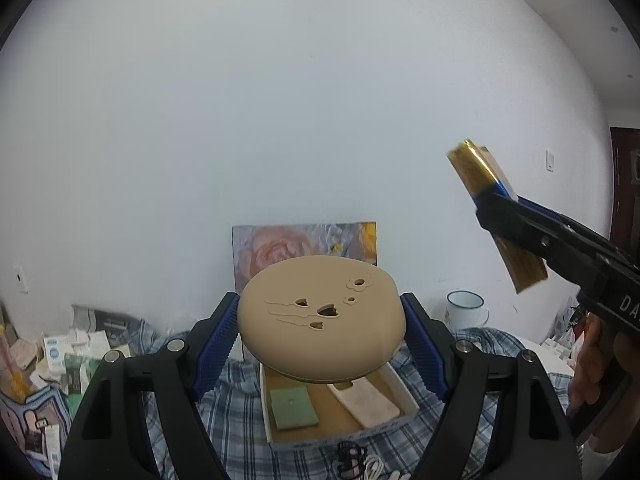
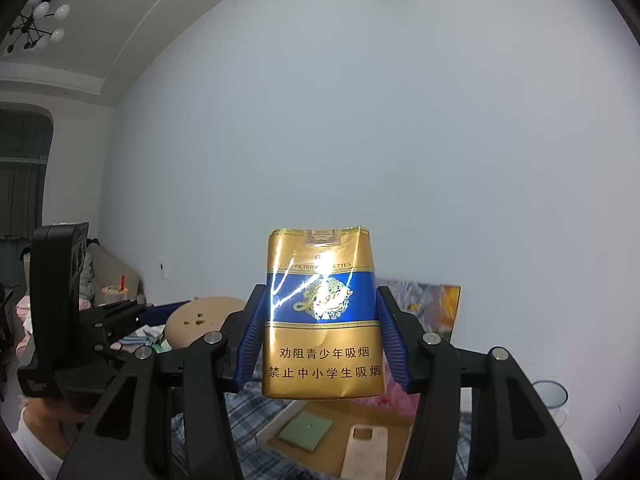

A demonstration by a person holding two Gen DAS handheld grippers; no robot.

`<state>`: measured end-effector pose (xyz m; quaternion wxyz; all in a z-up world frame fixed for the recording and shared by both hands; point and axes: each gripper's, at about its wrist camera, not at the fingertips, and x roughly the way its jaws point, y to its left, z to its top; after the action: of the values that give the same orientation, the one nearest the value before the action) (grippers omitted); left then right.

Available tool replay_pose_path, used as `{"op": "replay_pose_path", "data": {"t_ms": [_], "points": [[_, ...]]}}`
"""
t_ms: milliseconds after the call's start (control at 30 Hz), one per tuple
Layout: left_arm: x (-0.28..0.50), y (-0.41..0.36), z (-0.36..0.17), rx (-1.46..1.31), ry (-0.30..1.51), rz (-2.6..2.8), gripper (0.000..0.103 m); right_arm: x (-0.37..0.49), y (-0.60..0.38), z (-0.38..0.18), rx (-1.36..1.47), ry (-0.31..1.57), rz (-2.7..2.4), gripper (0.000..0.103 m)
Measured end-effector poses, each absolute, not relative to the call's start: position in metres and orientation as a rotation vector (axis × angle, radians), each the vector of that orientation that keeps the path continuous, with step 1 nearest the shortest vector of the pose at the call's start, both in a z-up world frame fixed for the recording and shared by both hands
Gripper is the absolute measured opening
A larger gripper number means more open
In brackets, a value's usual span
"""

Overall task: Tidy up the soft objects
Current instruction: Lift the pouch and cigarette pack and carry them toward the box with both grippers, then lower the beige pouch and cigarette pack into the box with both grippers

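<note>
My left gripper (image 1: 322,312) is shut on a tan, rounded soft pad (image 1: 320,320) with heart-shaped cut-outs, held up in the air above an open cardboard box (image 1: 404,396). In the box lie a green square sponge (image 1: 294,408) and a pale phone case (image 1: 364,400). My right gripper (image 2: 322,320) is shut on a gold and blue soft cigarette pack (image 2: 324,312), held upright and high. In the left wrist view the right gripper (image 1: 496,216) and pack (image 1: 476,168) hang at the right. The right wrist view has the tan pad (image 2: 200,320) at its left and the box (image 2: 392,416) below.
The box sits on a blue plaid cloth (image 1: 236,400). A floral picture (image 1: 280,248) leans on the white wall behind it. A white enamel mug (image 1: 466,308) stands to the right. Small packets and boxes (image 1: 60,356) are piled at the left. A person's hand (image 1: 592,364) holds the right gripper.
</note>
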<state>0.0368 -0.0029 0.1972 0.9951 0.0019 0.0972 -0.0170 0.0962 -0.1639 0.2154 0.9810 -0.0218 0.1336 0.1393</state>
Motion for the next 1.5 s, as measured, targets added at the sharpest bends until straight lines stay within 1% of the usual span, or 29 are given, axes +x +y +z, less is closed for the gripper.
{"op": "replay_pose_path", "data": {"t_ms": [333, 567, 933, 1500], "points": [[0.073, 0.004, 0.208, -0.022, 0.199, -0.028, 0.080, 0.135, -0.170, 0.222, 0.004, 0.270, 0.261, 0.052], [0.105, 0.009, 0.210, -0.026, 0.225, -0.027, 0.080, 0.158, -0.160, 0.195, -0.007, 0.322, 0.246, 0.052], [0.153, 0.018, 0.161, -0.035, 0.333, -0.013, 0.079, 0.194, -0.166, 0.128, 0.022, 0.464, 0.233, 0.052], [0.202, 0.019, 0.098, -0.032, 0.474, 0.016, 0.079, 0.228, -0.183, 0.063, 0.045, 0.643, 0.204, 0.052]]}}
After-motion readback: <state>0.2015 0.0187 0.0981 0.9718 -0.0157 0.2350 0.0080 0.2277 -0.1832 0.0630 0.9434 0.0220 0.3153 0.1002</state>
